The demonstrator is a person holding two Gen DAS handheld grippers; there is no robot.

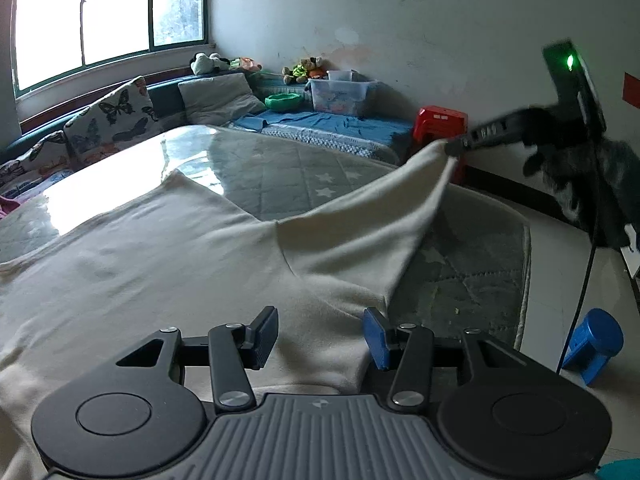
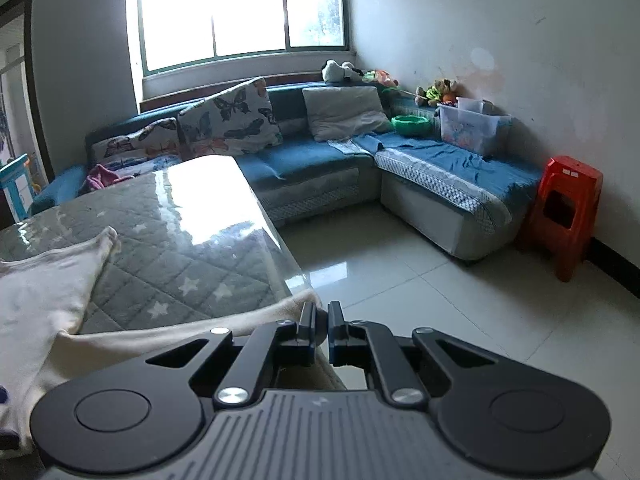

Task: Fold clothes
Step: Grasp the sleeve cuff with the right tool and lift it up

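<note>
A cream garment (image 1: 160,256) lies spread on the glass-topped table (image 1: 256,168) over a grey star-patterned mat. My left gripper (image 1: 320,338) is open just above the garment's near part, with nothing between its fingers. My right gripper (image 2: 322,330) is shut on the tip of a sleeve (image 2: 296,304) and holds it up off the table's right edge. In the left wrist view the right gripper (image 1: 456,147) shows at the upper right, and the sleeve (image 1: 384,216) stretches taut up to it. The garment's other sleeve (image 2: 96,248) lies flat on the table.
A blue corner sofa (image 2: 320,160) with butterfly cushions stands under the window. A red plastic stool (image 2: 564,208) stands by the right wall. A clear storage box (image 2: 472,128) and soft toys sit on the sofa. A blue object (image 1: 596,344) lies on the tiled floor.
</note>
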